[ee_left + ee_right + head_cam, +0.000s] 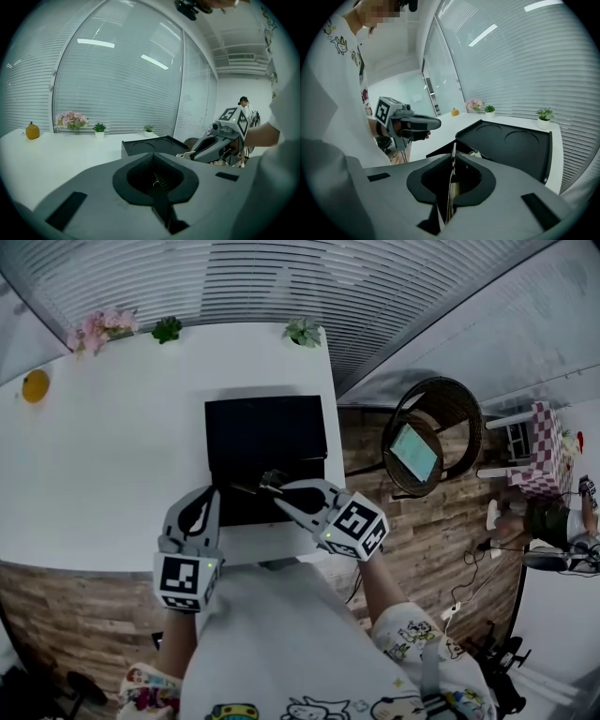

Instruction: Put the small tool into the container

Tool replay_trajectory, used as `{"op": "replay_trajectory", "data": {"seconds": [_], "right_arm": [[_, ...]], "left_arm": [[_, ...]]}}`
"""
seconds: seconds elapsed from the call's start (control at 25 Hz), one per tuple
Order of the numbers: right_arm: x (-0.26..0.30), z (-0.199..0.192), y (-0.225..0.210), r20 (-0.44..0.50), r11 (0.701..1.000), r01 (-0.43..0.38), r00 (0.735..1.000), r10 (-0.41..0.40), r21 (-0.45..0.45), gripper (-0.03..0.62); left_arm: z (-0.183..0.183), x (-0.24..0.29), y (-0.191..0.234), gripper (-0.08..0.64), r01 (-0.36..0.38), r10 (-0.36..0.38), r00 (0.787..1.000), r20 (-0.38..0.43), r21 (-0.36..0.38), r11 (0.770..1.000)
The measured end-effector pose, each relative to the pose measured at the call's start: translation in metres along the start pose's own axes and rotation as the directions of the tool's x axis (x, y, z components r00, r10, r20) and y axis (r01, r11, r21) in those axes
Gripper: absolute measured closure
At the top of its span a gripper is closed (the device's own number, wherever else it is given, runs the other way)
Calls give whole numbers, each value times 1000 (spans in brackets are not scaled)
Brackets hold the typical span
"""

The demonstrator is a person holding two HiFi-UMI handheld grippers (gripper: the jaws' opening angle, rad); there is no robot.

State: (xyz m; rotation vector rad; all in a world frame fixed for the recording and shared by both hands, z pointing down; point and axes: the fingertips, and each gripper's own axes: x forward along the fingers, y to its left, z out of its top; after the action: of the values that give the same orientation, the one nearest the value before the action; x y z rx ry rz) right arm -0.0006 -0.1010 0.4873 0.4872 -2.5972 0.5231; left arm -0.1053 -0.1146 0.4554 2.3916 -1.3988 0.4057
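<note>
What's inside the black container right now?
The container shows only a dark inside; no item can be made out. The right gripper, shut on a thin tool, covers part of the opening; the left gripper hides its near left edge.

The container [265, 442] is sitting on the table [112, 474], toward its right side and near edge.

The flowers [98, 327] and two small plants [167, 329] [302, 331] are standing along the table's far edge, with the fruit [36, 385] lying at far left. The left gripper [214, 491] and right gripper [278, 491] are hovering side by side over the container's near edge. The chair [441, 409] is standing on the floor right of the table.
</note>
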Motion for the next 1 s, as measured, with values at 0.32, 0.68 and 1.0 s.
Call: {"op": "replay_trajectory", "data": {"seconds": [0.32,0.68,1.0], "right_arm": [[11,-9,3,-65,999,-41,997,40,-12,572],[28,-20,1,-166,996,-86,983,83,-12,572],[37,-32,-2,-247,996,-91,964,94,24,571]], "left_arm": [[-5,-2,-2,555,-2,2,1000,-12,-7,1000],[-8,-1,4,555,-3,3,1000,-16,-5,1000],[-9,-1,8,555,-3,3,1000,-19,-8,1000]]}}
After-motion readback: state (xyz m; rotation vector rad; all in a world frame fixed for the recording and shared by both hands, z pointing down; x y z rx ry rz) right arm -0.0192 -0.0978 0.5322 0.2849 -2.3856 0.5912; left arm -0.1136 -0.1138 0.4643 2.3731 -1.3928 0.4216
